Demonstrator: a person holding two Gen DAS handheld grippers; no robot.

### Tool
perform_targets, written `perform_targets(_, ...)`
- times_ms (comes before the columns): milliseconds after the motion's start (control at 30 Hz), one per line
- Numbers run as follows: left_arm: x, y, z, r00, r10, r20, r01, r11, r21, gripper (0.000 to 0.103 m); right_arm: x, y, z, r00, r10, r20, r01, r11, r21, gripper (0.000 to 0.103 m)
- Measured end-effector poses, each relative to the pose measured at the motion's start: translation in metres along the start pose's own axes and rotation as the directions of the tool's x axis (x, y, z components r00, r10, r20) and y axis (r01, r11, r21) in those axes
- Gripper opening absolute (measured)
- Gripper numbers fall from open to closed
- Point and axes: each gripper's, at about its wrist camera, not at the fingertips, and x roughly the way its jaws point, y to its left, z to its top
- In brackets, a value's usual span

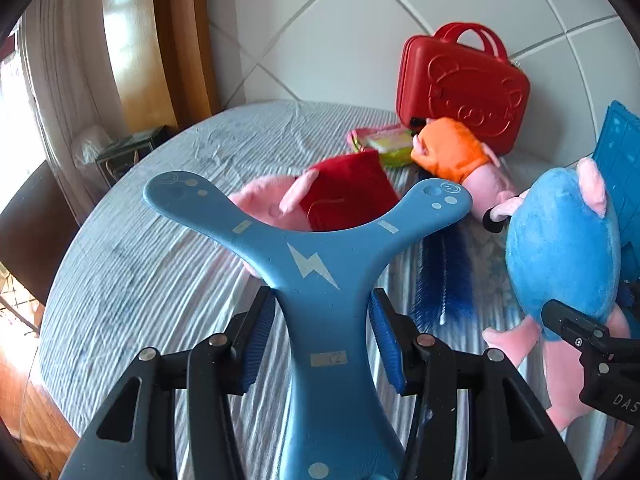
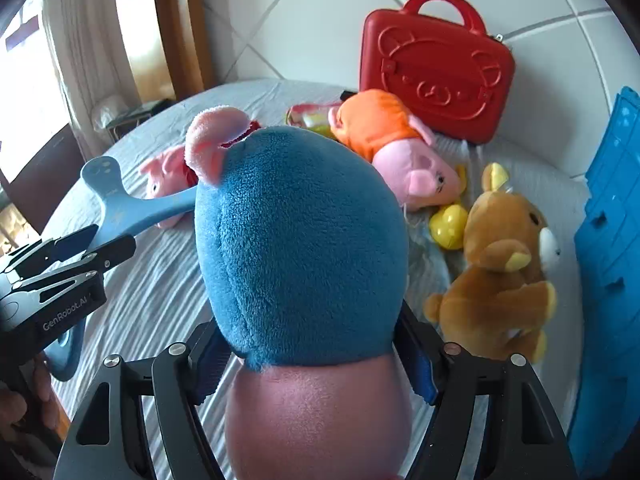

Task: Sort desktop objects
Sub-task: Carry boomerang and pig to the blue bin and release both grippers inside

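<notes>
The left claw (image 1: pixel 322 336) is clenched on the stem of a blue boomerang (image 1: pixel 308 248), held above the cloth-covered surface (image 1: pixel 160 272). The right claw (image 2: pixel 316 364) grips a blue plush pig (image 2: pixel 300 240), lifted beside it. Behind, a red-dressed pig (image 1: pixel 344 196), an orange-dressed pig (image 2: pixel 384 140) and a brown bear (image 2: pixel 500 264) lie near a red case (image 2: pixel 436 68).
</notes>
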Motion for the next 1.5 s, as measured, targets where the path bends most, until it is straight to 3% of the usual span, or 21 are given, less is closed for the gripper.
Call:
perform_targets(200, -0.069, -0.027, 0.046, 0.989, -0.052, 0.139, 0.045, 0.997, 0.057, 0.048, -0.084, -0.017, 0.030, 0.988, -0.045, 0.150, 0.039, 0.998, 0.048, 0.074)
perform_targets(367, -0.127, -0.075, 0.081, 0.958, -0.166, 0.235, 0.133, 0.979, 0.153, 0.048, -0.175, -0.047, 0.047, 0.946, -0.143, 0.291, 0.113, 0.987, 0.117, 0.074)
perform_targets(600, -0.199, -0.185, 0.099, 0.874, -0.385, 0.297, 0.295, 0.905, 0.305, 0.048, -0.309, -0.111, 0.033, 0.829, -0.364, 0.425, 0.278, 0.927, 0.252, 0.074)
perform_targets(767, -0.246, -0.277, 0.091, 0.793, -0.539, 0.284, 0.412, 0.818, 0.401, 0.048, -0.385, -0.171, -0.001, 0.753, -0.499, 0.429, 0.369, 0.860, 0.352, 0.074)
perform_targets(900, -0.271, -0.348, 0.077, 0.754, -0.617, 0.224, 0.482, 0.752, 0.449, 0.048, -0.428, -0.215, -0.034, 0.705, -0.589, 0.394, 0.437, 0.799, 0.412, 0.074)
perform_targets(1033, -0.287, -0.409, 0.065, 0.756, -0.638, 0.146, 0.507, 0.711, 0.487, 0.048, -0.463, -0.256, -0.071, 0.681, -0.643, 0.350, 0.471, 0.750, 0.464, 0.074)
perform_targets(1167, -0.284, -0.466, 0.063, 0.795, -0.603, 0.063, 0.493, 0.703, 0.513, 0.048, -0.483, -0.303, -0.092, 0.680, -0.672, 0.293, 0.492, 0.714, 0.498, 0.074)
perform_targets(1333, -0.278, -0.510, 0.061, 0.832, -0.554, -0.002, 0.466, 0.697, 0.545, 0.048, -0.457, -0.368, -0.082, 0.707, -0.675, 0.210, 0.506, 0.691, 0.516, 0.074)
perform_targets(1400, -0.273, -0.521, 0.066, 0.840, -0.542, -0.016, 0.459, 0.695, 0.553, 0.048, -0.447, -0.391, -0.079, 0.722, -0.667, 0.182, 0.505, 0.688, 0.521, 0.074)
perform_targets(1500, -0.269, -0.536, 0.072, 0.852, -0.524, -0.016, 0.439, 0.696, 0.568, 0.048, -0.436, -0.418, -0.072, 0.727, -0.670, 0.153, 0.515, 0.679, 0.523, 0.074)
